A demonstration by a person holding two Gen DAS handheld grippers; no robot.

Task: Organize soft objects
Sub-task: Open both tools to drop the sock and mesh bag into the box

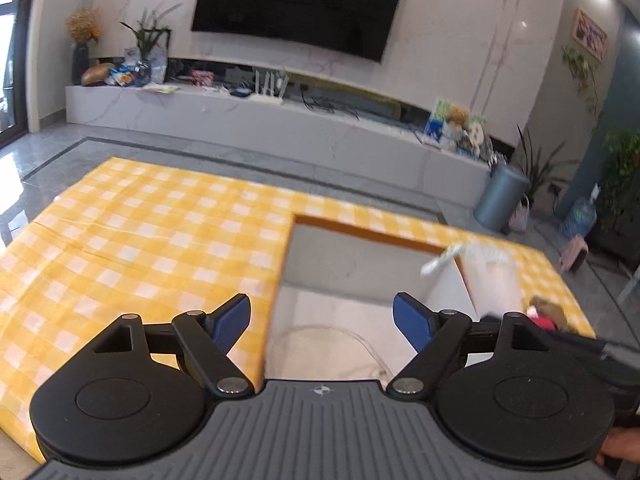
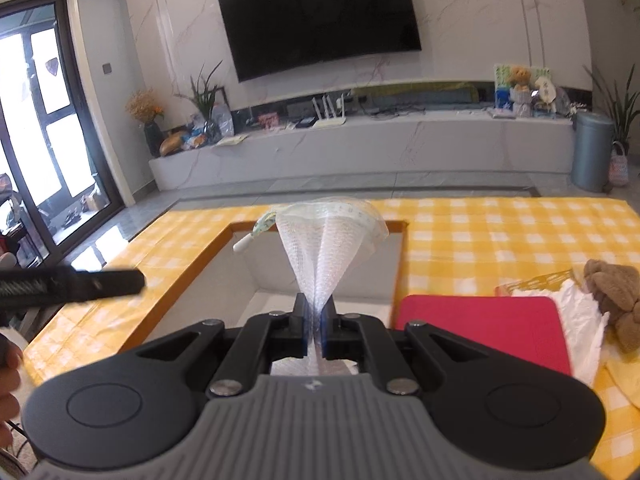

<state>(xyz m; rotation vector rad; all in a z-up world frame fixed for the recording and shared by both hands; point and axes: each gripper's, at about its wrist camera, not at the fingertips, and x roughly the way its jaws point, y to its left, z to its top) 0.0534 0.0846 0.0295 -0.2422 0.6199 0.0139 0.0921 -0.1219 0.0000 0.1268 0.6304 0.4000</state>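
My right gripper [image 2: 316,320] is shut on the gathered edge of a white mesh bag [image 2: 332,240], which fans out above a deep opening with an orange rim [image 2: 188,280] in the yellow-checked tabletop. A white cord toggle [image 2: 243,245] hangs at the bag's left side. In the left wrist view the bag [image 1: 494,276] is blurred at the opening's right edge. My left gripper [image 1: 322,320] is open over the opening's orange rim [image 1: 360,233], with nothing between its blue pads. A brown plush toy [image 2: 616,300] lies at the right.
A red flat pad [image 2: 480,328], crumpled white cloth [image 2: 580,320] and a yellow basket [image 2: 536,282] lie to the right of the opening. The left gripper's black body [image 2: 80,284] reaches in from the left, with a hand [image 2: 8,368] below it. Yellow-checked cloth [image 1: 140,232] spreads to the left.
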